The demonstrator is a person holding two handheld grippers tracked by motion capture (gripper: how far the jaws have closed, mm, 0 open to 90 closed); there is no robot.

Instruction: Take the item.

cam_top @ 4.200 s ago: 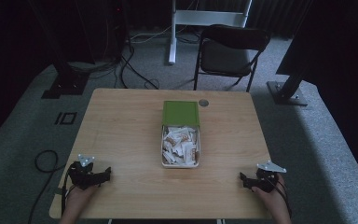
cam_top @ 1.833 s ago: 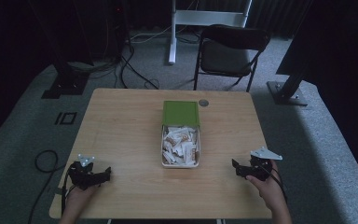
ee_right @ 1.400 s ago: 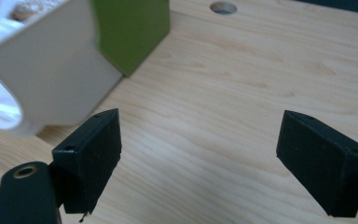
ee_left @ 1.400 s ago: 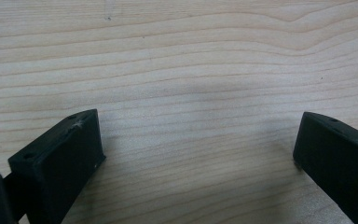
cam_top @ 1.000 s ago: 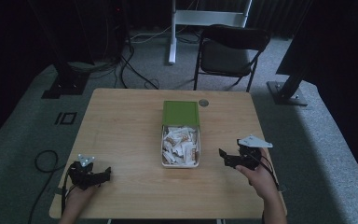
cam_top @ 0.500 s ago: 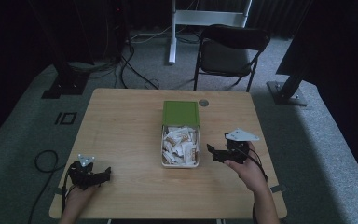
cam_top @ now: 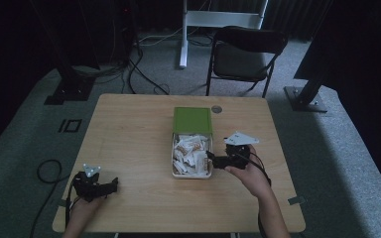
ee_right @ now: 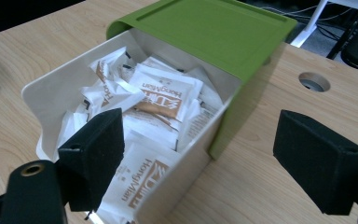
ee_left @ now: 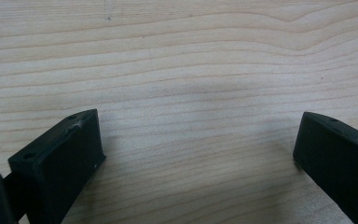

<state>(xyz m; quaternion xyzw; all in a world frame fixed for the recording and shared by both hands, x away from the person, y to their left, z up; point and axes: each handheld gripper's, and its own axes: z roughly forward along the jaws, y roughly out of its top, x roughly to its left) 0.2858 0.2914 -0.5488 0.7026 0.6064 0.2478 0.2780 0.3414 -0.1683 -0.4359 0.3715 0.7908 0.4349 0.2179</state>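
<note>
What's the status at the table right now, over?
Right tongs open at the sachet box, one jaw over the sachets, one outside the wall. Left tongs open, over bare table. Green lid half slid back; nothing blocking.

Packets (ee_right: 163, 95) lie in the box (cam_top: 192, 173), mid-table (cam_top: 134, 129).

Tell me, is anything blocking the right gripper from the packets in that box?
Nothing visible does. The right gripper is open at the near wall of the box, one jaw over the packets, the other outside. The green lid is slid back, so these packets lie uncovered.
</note>
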